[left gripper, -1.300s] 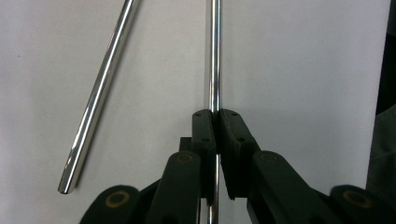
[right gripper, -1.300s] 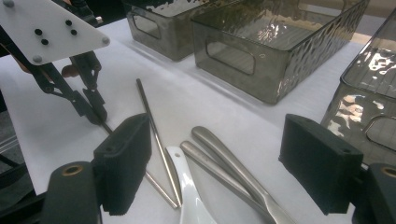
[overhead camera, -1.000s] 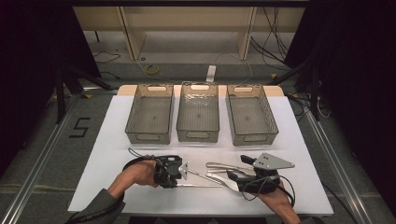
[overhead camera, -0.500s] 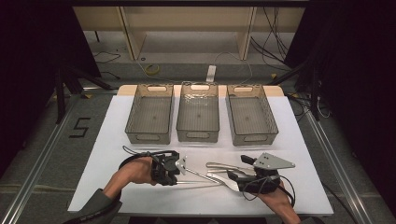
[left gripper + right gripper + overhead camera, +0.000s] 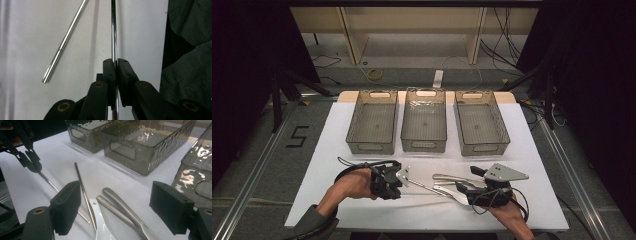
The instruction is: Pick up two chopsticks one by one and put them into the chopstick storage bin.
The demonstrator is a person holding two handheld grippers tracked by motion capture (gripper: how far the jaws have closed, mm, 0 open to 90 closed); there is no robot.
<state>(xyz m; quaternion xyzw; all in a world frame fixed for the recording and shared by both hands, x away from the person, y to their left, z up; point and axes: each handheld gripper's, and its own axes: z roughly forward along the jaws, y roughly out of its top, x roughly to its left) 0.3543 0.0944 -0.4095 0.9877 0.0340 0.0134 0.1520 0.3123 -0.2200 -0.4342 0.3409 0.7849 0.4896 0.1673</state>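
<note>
From above, the left gripper (image 5: 403, 176) clamps a thin polished steel chopstick (image 5: 424, 186) in front of the middle ribbed grey plastic bin (image 5: 424, 148). Its own view shows pads (image 5: 109, 71) pinching the rod. The right gripper (image 5: 125, 206) gapes over steel cutlery handles (image 5: 120, 206).

Three empty smoked-plastic bins, left (image 5: 372, 127), middle (image 5: 424, 125) and right (image 5: 482, 127), stand side by side on the white table cover (image 5: 362, 210), well beyond the left claw (image 5: 116, 67). A loose steel rod (image 5: 63, 42) lies flat on the cover, left of that claw in its own view. A black 5 (image 5: 298, 136) marks the floor far to its left.
</note>
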